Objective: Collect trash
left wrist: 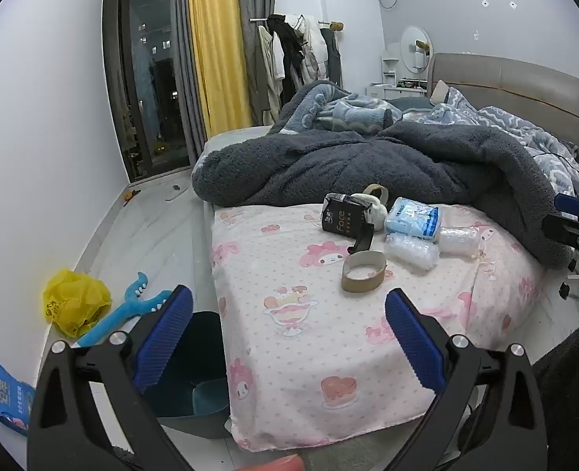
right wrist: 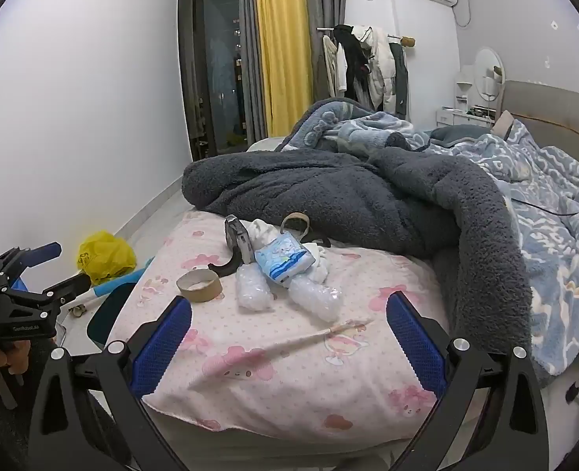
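Note:
Trash lies on the pink bed sheet (left wrist: 309, 337): a cardboard tape ring (left wrist: 363, 271) (right wrist: 199, 285), a black "Face" pack (left wrist: 344, 218) (right wrist: 237, 241), a blue-white tissue pack (left wrist: 411, 219) (right wrist: 285, 261), two clear plastic wraps (left wrist: 411, 250) (right wrist: 313, 297), white crumpled paper (left wrist: 371, 206) and a second ring (left wrist: 375, 192). A dark bin (left wrist: 189, 369) (right wrist: 106, 316) stands on the floor at the bed's left edge. My left gripper (left wrist: 288, 327) is open and empty, near the ring. My right gripper (right wrist: 289, 339) is open and empty, above a thin stick (right wrist: 309, 339).
A dark fleece blanket (left wrist: 368, 165) (right wrist: 368, 196) is heaped behind the trash. A yellow bag (left wrist: 75, 302) (right wrist: 105, 257), a blue toy (left wrist: 128, 308) and a blue packet (left wrist: 2, 392) lie on the floor by the left wall.

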Demonstrator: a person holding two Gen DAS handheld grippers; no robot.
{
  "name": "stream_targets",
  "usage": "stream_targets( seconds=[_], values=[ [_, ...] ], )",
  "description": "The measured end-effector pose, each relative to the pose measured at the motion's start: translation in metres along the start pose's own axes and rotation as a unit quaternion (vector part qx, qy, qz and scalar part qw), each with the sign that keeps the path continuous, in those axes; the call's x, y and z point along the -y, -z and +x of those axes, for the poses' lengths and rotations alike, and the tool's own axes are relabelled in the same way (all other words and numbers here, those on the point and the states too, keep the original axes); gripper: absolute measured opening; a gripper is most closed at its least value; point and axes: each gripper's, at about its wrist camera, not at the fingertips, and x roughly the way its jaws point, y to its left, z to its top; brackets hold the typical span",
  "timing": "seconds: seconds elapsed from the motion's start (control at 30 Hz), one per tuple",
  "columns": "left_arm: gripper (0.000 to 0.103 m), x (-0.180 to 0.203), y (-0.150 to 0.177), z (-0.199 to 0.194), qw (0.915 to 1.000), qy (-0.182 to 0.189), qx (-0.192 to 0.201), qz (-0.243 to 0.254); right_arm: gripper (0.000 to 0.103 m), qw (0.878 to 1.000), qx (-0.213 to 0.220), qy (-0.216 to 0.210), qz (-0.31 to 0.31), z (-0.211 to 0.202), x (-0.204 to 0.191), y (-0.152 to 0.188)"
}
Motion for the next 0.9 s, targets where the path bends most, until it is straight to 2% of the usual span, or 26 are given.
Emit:
stream_targets(
  seconds=[0.5,0.9],
  values=[
    [0.100,0.004,0.001,-0.001,1.0000,0.004,0.001,-0.002,0.100,1.000,-0.001,-0.001,0.001,0.000,0.002,0.000],
    [0.100,-0.008,0.007,0.010,0.9991,0.020,-0.016,-0.035,0.100,1.000,-0.009,0.002,0.002,0.005,-0.003,0.005]
  ],
)
